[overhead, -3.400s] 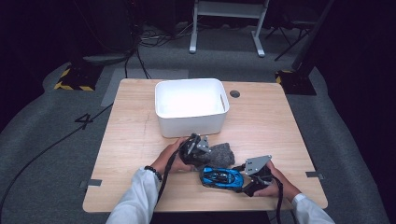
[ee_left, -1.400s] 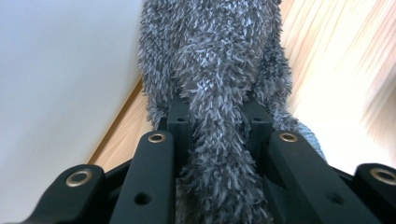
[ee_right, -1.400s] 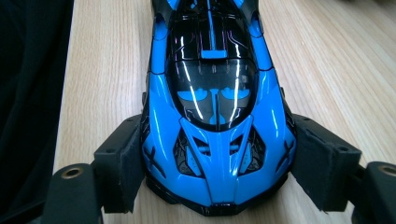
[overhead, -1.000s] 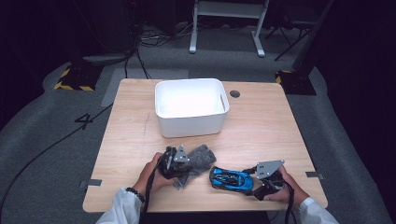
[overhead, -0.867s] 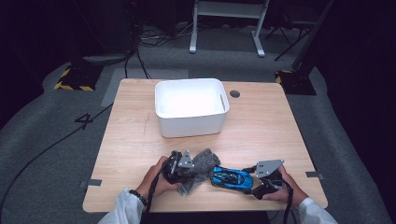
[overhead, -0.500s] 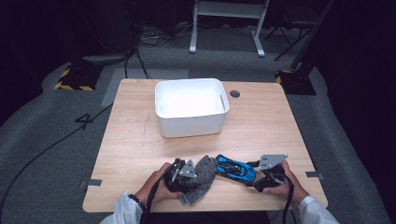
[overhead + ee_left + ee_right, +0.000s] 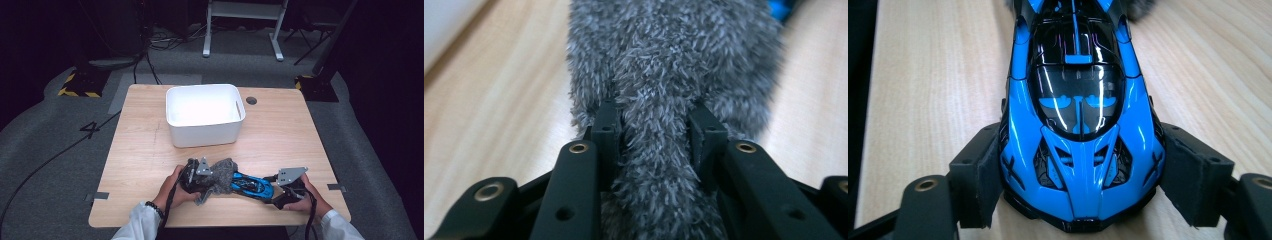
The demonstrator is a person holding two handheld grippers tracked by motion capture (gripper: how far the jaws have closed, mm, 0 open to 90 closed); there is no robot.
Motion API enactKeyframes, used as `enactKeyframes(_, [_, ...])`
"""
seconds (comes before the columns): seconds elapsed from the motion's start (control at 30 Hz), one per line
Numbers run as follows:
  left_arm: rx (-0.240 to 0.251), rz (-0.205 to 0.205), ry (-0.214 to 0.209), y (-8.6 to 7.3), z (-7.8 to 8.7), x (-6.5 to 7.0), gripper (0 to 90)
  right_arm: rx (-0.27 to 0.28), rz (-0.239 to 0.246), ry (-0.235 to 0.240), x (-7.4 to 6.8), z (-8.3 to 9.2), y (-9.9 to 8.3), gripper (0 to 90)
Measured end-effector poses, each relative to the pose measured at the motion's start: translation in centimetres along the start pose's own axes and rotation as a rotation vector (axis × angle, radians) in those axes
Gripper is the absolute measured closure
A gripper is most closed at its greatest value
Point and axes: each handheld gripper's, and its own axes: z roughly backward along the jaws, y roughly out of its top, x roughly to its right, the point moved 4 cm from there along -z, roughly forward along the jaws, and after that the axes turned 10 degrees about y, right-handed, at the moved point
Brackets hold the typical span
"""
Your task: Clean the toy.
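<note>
- So we've got a blue toy car [image 7: 251, 185] near the front edge of the table [image 7: 280, 135], touching a fluffy grey cloth [image 7: 220, 172] at its left. The white bin [image 7: 204, 116] sits well apart, farther back.
- Right hand-held gripper [image 7: 1078, 175] has its pads against both flanks of the car at one end. We'd say that's a decent spot: the body is hard, glossy plastic, so pinching across the widest, flattest part of the sides beats the sloped roof.
- Slippery shell though, probably light. A firm squeeze should do, but thin bits like the mirrors look snappable, so stay off them.
- Left hand-held gripper [image 7: 651, 130] has a bunched fold of the cloth between its jaws. They've just been easing apart a little, yet the fluff is visibly pinched between the pads.
- The cloth is soft and floppy, so it'll sag and drag wherever we grab it. Take a thick fold, not the fringe.
</note>
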Motion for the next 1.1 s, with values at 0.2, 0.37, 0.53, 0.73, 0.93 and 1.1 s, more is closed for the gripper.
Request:
enactKeyframes(0.2, [0.002,-0.006,-0.010,0.5,-0.5,0.2,57.4,-0.012,0.026,0.018,-0.5,-0.4,0.3,26.1])
enactKeyframes(0.37, [-0.001,-0.068,-0.059,0.6,-0.5,1.0,55.9,-0.025,0.030,0.001,-0.6,-0.5,0.5,26.1])
enactKeyframes(0.53, [-0.004,-0.136,-0.103,0.4,-0.1,1.8,67.1,-0.027,0.030,0.005,-0.5,-0.5,0.5,26.0])
enactKeyframes(0.73, [-0.008,-0.168,-0.164,-0.2,0.8,2.5,71.1,-0.030,0.026,0.005,-0.5,-0.4,0.5,25.9])
enactKeyframes(0.93, [-0.036,-0.222,-0.186,-1.3,2.0,2.7,71.4,-0.035,0.026,0.001,-0.4,-0.4,0.5,25.9])
enactKeyframes(1.1, [-0.040,-0.139,-0.126,-2.1,2.4,1.0,70.2,-0.032,0.026,0.001,-0.3,-0.3,0.4,25.9])
